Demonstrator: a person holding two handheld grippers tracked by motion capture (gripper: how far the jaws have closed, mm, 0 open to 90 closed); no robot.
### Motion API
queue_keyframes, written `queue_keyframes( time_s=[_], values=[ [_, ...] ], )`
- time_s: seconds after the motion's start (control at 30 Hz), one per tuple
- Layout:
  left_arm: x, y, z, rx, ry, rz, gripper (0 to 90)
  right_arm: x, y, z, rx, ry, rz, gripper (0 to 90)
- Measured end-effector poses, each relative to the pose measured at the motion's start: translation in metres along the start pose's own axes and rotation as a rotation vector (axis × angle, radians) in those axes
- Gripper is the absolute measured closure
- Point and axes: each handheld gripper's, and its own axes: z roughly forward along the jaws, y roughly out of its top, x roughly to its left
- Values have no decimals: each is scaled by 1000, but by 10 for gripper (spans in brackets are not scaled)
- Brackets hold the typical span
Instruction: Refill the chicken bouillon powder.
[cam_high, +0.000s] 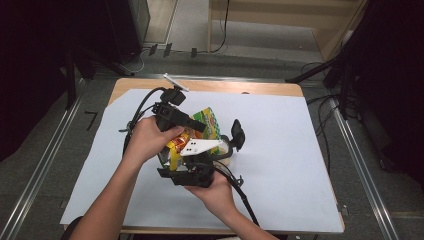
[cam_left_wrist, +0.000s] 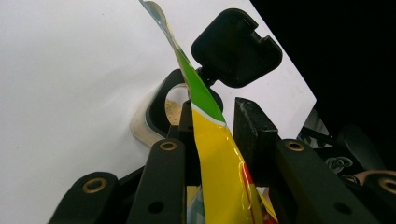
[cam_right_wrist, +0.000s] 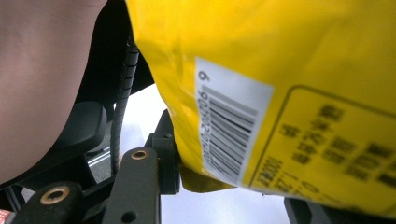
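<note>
A yellow and green snack bag (cam_high: 209, 122) hangs above the white sheet, gripped from two sides. My left gripper (cam_high: 192, 125) comes in from the left, and the bag's thin upper edge (cam_left_wrist: 210, 140) stands pinched between its jaws. From the near side my right gripper (cam_high: 175, 162) is shut on the bag's yellow barcode side (cam_right_wrist: 280, 93), one finger (cam_right_wrist: 166, 154) pressing into it. Just beyond the bag a small jar (cam_left_wrist: 159, 107) with a black rim and beige contents sits on the sheet, its black flip lid (cam_left_wrist: 236, 46) standing open.
A white sheet (cam_high: 280, 165) covers the wooden table (cam_high: 240, 87). A thin white stick (cam_high: 176, 82) lies at the table's back edge. Black cables trail from both grippers. Dark stands and floor rails (cam_high: 45, 165) flank the table.
</note>
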Motion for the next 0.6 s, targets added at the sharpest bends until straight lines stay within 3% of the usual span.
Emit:
queue_keyframes(
  time_s=[0.43, 0.6],
  values=[
    [-1, 0, -1, -8, 6, 3, 739, 0, 0, 0, 2, -2, -4, 606],
    [-3, 0, 0, -7, 41, 17, 740, -1, 0, 0, 5, -1, -1, 606]
  ],
)
